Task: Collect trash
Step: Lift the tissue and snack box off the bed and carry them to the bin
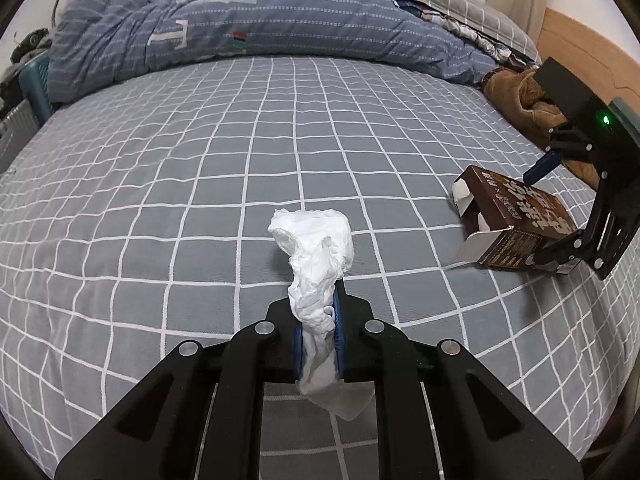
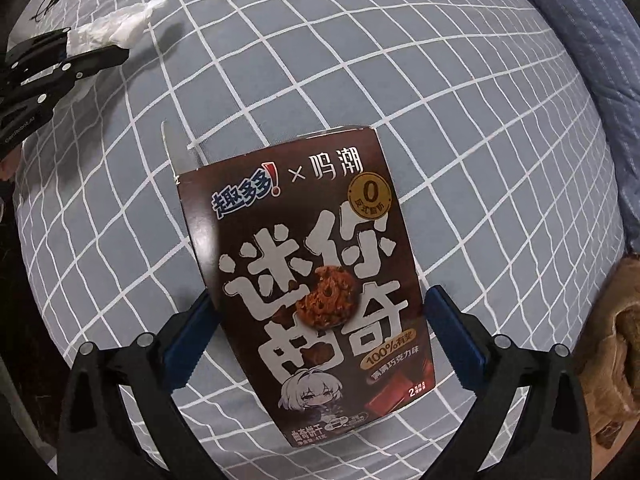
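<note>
Both grippers loaded — cookie box (image 2: 316,280) lengthwise, open end forward.

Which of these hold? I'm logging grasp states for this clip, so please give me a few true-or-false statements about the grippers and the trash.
1. The left gripper is shut on the crumpled white tissue. True.
2. The brown cookie box sits between the right gripper fingers. True.
3. The cookie box is sealed at both ends. False: one end has its flaps open.
4. The trash lies on a wooden floor. False: below it is a grey checked bedsheet.
5. A blue quilt is bunched at the bed's far side. True.
</note>
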Demonstrator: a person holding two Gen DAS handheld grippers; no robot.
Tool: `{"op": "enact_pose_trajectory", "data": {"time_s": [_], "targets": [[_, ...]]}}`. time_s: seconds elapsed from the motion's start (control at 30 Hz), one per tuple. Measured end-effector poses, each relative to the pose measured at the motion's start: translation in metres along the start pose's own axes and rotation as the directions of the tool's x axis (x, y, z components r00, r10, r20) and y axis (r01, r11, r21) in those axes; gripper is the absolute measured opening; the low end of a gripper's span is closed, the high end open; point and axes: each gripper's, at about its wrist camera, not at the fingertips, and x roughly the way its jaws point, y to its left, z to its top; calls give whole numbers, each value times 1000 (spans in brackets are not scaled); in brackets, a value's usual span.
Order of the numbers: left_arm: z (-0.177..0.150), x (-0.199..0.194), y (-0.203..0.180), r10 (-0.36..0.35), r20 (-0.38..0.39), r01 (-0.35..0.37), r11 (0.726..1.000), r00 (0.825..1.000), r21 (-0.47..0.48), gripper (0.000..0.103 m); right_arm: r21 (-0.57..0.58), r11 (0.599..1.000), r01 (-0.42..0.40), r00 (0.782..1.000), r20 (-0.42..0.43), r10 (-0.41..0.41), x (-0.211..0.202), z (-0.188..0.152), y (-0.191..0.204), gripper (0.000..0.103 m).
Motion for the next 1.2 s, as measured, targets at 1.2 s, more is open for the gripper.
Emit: {"op": "enact_pose_trajectory", "data": {"time_s": [1.2], "targets": [[-1, -11, -9, 1, 22, -2, 1000, 1000, 9, 11, 653, 757, 30, 932, 255, -257, -31, -24, 12, 92]]}}
